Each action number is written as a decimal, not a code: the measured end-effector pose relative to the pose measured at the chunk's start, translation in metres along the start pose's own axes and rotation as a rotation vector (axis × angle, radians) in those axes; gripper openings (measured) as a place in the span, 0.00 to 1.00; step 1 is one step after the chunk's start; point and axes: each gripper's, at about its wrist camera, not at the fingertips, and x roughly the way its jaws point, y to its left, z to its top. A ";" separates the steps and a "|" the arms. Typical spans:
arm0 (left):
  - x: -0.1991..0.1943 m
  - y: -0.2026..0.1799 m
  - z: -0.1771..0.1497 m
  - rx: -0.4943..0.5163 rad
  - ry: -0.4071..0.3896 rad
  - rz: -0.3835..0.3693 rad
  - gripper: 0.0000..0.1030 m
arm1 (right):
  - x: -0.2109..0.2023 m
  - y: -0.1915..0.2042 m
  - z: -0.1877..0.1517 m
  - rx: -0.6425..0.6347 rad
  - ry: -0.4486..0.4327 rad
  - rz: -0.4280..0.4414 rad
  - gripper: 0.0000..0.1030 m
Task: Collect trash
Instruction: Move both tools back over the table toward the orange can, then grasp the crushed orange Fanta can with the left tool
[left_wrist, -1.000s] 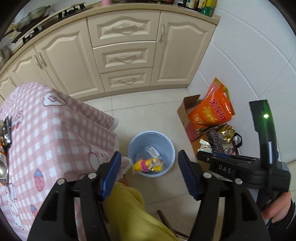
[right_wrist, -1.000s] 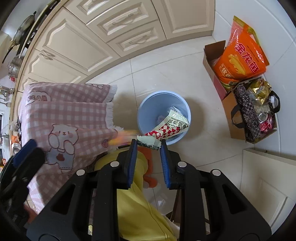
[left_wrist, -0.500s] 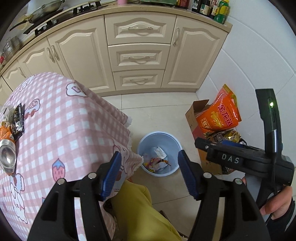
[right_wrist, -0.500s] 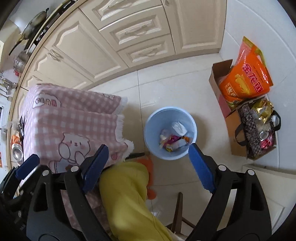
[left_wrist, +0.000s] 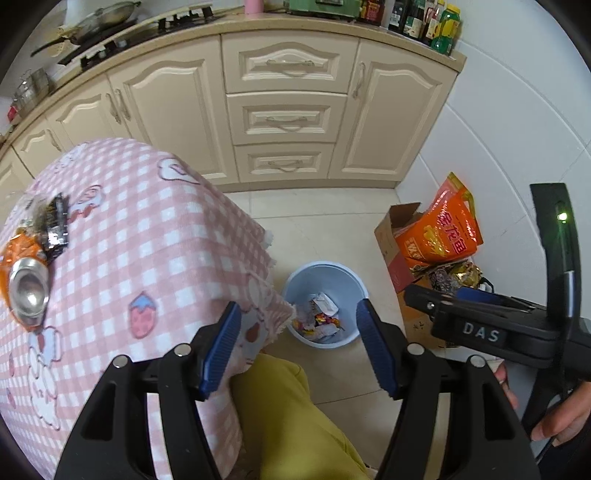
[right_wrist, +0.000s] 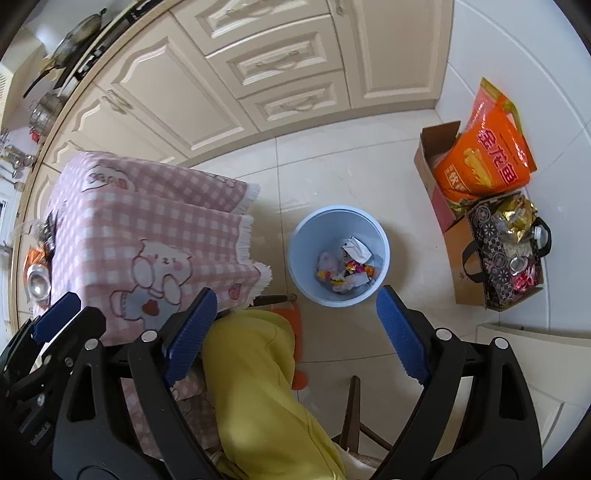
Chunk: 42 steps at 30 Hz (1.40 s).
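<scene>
A light blue trash bin (left_wrist: 325, 280) (right_wrist: 306, 240) stands on the tiled floor with several wrappers (right_wrist: 345, 271) inside. My left gripper (left_wrist: 299, 347) is open and empty, high above the bin and the table's corner. My right gripper (right_wrist: 293, 332) is open and empty, also high above the bin. On the pink checked tablecloth (left_wrist: 140, 258) at the far left lie an orange wrapper (left_wrist: 18, 243), a dark wrapper (left_wrist: 55, 221) and a crushed metal can (left_wrist: 27, 291).
A cardboard box (right_wrist: 432, 173) with an orange bag (right_wrist: 484, 155) and a patterned bag of trash (right_wrist: 506, 254) stand right of the bin by the white wall. Cream kitchen cabinets (left_wrist: 288, 110) run behind. My yellow trouser leg (right_wrist: 258, 387) and a wooden chair (right_wrist: 354, 417) are below.
My right gripper opened and dropped its red-and-white wrapper into the bin. Both grippers rose higher and pulled back from the bin.
</scene>
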 end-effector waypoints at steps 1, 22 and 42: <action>-0.004 0.002 -0.001 -0.003 -0.012 0.007 0.63 | -0.003 0.004 -0.001 -0.008 -0.006 0.003 0.84; -0.066 0.100 -0.037 -0.191 -0.125 0.110 0.74 | -0.019 0.108 -0.019 -0.194 -0.010 0.062 0.84; -0.077 0.249 -0.042 -0.384 -0.215 0.178 0.83 | 0.000 0.215 -0.007 -0.308 0.021 0.161 0.84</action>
